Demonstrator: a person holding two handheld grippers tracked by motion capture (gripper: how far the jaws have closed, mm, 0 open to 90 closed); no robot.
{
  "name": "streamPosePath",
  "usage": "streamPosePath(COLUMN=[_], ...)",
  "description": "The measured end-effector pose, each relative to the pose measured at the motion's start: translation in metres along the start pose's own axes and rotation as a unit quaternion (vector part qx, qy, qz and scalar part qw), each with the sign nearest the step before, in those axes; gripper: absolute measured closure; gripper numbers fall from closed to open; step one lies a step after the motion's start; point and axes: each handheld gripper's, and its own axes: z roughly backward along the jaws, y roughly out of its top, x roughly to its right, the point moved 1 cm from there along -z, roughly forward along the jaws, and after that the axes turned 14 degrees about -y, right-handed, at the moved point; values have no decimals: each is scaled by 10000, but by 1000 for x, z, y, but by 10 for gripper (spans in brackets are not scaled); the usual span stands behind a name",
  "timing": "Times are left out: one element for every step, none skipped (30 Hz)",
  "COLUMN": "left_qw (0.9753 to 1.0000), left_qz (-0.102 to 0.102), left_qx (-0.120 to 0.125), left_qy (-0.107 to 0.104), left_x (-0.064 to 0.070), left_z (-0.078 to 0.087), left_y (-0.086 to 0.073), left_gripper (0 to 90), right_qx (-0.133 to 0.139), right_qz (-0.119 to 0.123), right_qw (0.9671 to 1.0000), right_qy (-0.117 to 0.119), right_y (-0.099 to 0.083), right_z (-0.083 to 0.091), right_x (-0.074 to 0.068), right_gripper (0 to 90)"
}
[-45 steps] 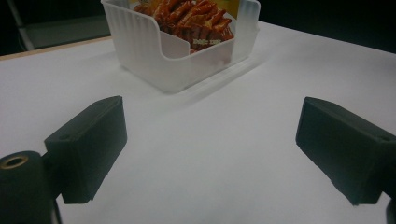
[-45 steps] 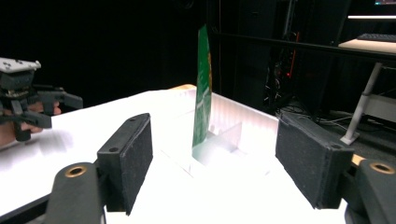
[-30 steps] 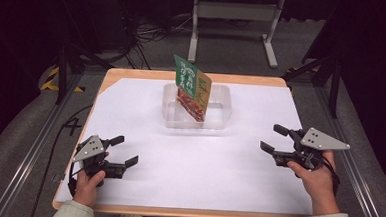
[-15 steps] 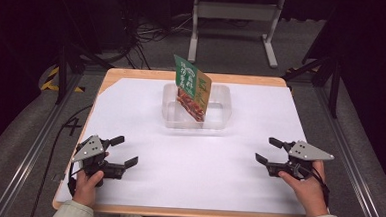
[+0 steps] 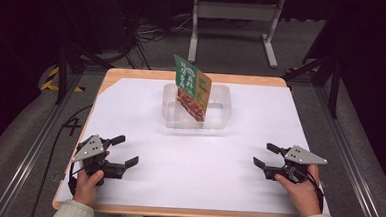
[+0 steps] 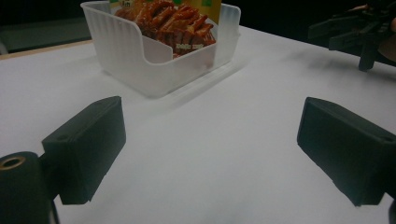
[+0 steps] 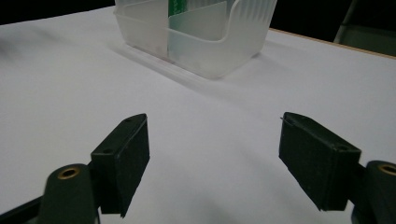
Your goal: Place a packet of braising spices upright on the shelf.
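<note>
On the far middle of the white sheet [image 5: 193, 153] that covers the table [image 5: 192, 77] stands a clear plastic bin [image 5: 219, 117], and in it a food packet [image 5: 192, 86] stands on edge, tilted, its top well above the rim. The packet is green at the top with a yellow side and a picture of reddish food lower down. In the left gripper view the bin [image 6: 140, 60] sits ahead and to the left, a scooped cut-out in its near wall, with the packet's red picture [image 6: 175, 21] showing above that wall. In the right gripper view the bin [image 7: 219, 42] lies straight ahead, and the packet [image 7: 176, 7] shows as a green strip through the frosted plastic.

Near the left front corner, the left gripper [image 5: 122, 151] rests low over the sheet in the person's left hand [image 5: 88, 180]. Its jaws stand wide apart with nothing between them, pointing right and slightly forward. Its own view confirms this: the two black jaws sit far apart with bare white sheet in the gap.

Near the right front edge, the right gripper [image 5: 263, 156] is held in the right hand [image 5: 302, 189], its grey plate on top. Its jaws also stand wide with nothing held, pointing left toward the middle of the table. It appears too in the upper right of the left gripper view [image 6: 348, 30].

Both grippers are well apart from the bin and from each other. Beyond the table, cables [image 5: 150, 33] lie on the dark floor beside a grey metal stand [image 5: 233, 13].
</note>
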Motion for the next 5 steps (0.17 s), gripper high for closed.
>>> streamPosePath(left_qw=[10000, 10000, 10000, 10000, 10000], left_qz=[5, 5, 6, 6, 6], left_qx=[-5, -5, -9, -9, -9], left_qy=[3, 0, -5, -1, -1], left_x=[0, -1, -1, -1, -1], left_z=[0, 0, 0, 0, 0], left_y=[0, 0, 0, 0, 0], left_gripper=[87, 87, 87, 87, 87], right_qx=[18, 36, 53, 57, 57], right_qz=[-15, -21, -31, -37, -37], right_qw=[10000, 10000, 10000, 10000, 10000], right_qy=[-18, -45, -43, -50, -50], right_y=[0, 1, 1, 1, 1], right_z=[1, 2, 2, 2, 2], right_x=[0, 1, 1, 1, 1], right_gripper=[243, 243, 242, 241, 241])
